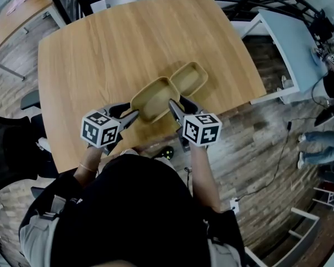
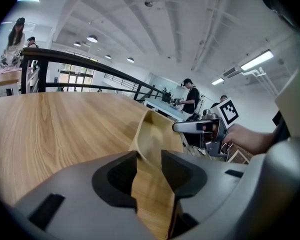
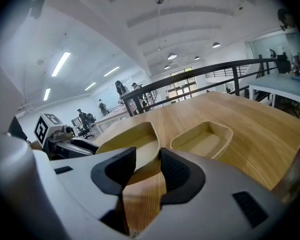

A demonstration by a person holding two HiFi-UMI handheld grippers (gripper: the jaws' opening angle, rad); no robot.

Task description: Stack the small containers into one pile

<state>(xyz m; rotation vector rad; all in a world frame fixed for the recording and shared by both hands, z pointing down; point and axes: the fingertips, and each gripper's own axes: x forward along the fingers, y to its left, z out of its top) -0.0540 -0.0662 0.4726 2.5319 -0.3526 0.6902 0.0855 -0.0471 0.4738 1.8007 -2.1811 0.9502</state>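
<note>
Both pairs of my fingers are closed on the same thing. Between the pads of my left gripper [image 2: 149, 154] stands one side wall of the near container [image 1: 151, 98], and it fills the gap between them. My right gripper [image 3: 148, 151] holds the opposite wall in the same way, one pad inside the container and one outside. So I hold this beige container from its two sides, close to the near edge of the wooden table [image 1: 111, 49]. Its far end touches the second container [image 1: 190, 78], which lies flat on the table just behind it, a little toward my right. Whether the held container is lifted off the wood, I cannot tell. Beyond the table there is a black railing [image 2: 42, 76], and a person [image 2: 191, 98] stands far back in the room.
</note>
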